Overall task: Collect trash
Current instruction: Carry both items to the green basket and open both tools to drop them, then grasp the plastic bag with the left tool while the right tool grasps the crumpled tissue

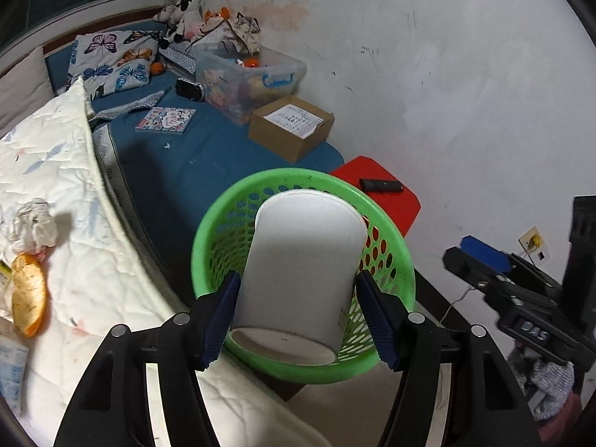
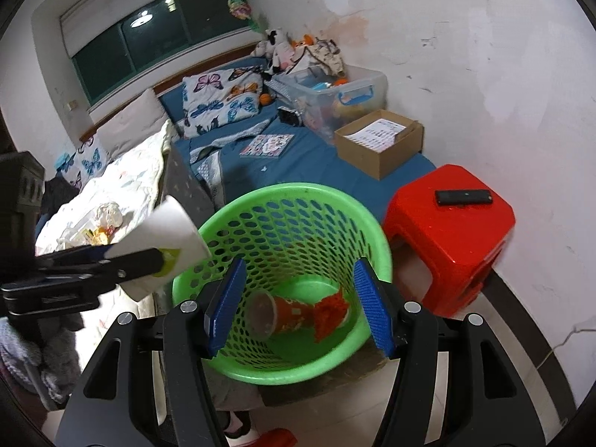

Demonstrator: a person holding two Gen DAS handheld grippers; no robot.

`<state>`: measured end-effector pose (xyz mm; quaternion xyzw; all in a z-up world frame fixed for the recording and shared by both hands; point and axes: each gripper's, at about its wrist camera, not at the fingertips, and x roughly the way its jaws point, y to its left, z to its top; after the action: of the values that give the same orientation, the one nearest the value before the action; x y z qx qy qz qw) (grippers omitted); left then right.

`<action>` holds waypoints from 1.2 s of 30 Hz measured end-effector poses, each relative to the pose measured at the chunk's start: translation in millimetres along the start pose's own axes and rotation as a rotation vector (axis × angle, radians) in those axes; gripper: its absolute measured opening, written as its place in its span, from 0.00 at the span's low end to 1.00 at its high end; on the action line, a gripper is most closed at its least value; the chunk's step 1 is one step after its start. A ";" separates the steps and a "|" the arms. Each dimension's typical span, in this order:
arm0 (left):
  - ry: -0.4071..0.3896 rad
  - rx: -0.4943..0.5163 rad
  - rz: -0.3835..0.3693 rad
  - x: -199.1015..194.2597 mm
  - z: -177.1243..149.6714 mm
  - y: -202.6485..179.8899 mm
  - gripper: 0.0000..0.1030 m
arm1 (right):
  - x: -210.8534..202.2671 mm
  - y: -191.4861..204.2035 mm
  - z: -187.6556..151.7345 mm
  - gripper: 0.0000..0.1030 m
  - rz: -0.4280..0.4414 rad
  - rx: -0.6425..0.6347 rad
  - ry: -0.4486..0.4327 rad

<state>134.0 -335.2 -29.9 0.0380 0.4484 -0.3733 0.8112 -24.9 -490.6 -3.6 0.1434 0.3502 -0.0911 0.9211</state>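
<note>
My left claw [image 1: 298,320] is clamped on a white paper cup [image 1: 305,260], blue pads pressed against both sides of it near its base. In the left wrist view the cup sits in front of the green basket [image 1: 404,283], its open mouth pointing away from me toward the basket's far rim. From the right wrist view I see that same cup [image 2: 167,238] off to the left, beside the basket's left rim and tilted, with a yellow-green mark on its side.

My right claw [image 2: 298,305] is released, jaws apart, nothing between the pads. It hangs over the basket [image 2: 372,231], looking straight in. Down on the basket floor lies a red paper cup [image 2: 294,314] on its side, mouth toward the left, with a crumpled red piece [image 2: 331,313] touching it on the right.

More trash waits on the bed's white quilt [image 1: 74,186]: a crumpled white wad [image 1: 31,223] and, just below it, an orange wrapper [image 1: 28,298].

Just right of the basket stands a red stool [image 2: 447,234] with a black remote [image 2: 463,197] lying flat on top. Behind it, on the blue sheet, sits an open cardboard box [image 2: 380,141].
</note>
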 end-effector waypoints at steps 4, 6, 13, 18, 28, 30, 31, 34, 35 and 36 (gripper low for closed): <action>0.004 0.005 -0.027 8.5 0.6 -7.3 0.61 | -6.2 -5.6 -2.1 0.59 -0.006 0.008 -0.008; 0.009 0.006 -0.036 10.2 -0.5 -9.4 0.62 | -7.5 -6.6 -2.5 0.59 -0.006 0.011 -0.011; -0.002 -0.002 -0.031 -1.8 -5.1 -5.1 0.62 | -7.9 -3.7 -1.2 0.59 0.016 0.008 -0.013; -0.039 -0.017 0.006 -24.8 -10.6 7.4 0.62 | -5.2 7.3 0.5 0.59 0.043 -0.004 -0.008; -0.118 -0.048 0.118 -72.5 -32.2 38.0 0.62 | 6.5 49.8 7.5 0.59 0.116 -0.075 0.005; -0.134 -0.061 0.145 -83.5 -37.4 46.5 0.62 | 11.4 61.2 9.1 0.61 0.132 -0.094 0.013; -0.141 -0.066 0.156 -88.3 -39.6 49.8 0.62 | 14.4 68.8 9.6 0.67 0.141 -0.107 0.016; -0.168 -0.093 0.200 -104.5 -46.5 64.2 0.62 | 20.7 86.2 10.2 0.68 0.164 -0.138 0.021; -0.175 -0.111 0.212 -110.6 -48.6 70.6 0.62 | 23.2 91.6 10.6 0.68 0.172 -0.146 0.022; -0.181 -0.123 0.222 -115.2 -50.1 74.9 0.62 | 26.3 98.4 11.3 0.68 0.183 -0.156 0.027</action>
<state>110.2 -195.6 7.0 0.0038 0.3887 -0.2550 0.8854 27.9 -403.3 6.5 0.1039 0.3540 0.0228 0.9292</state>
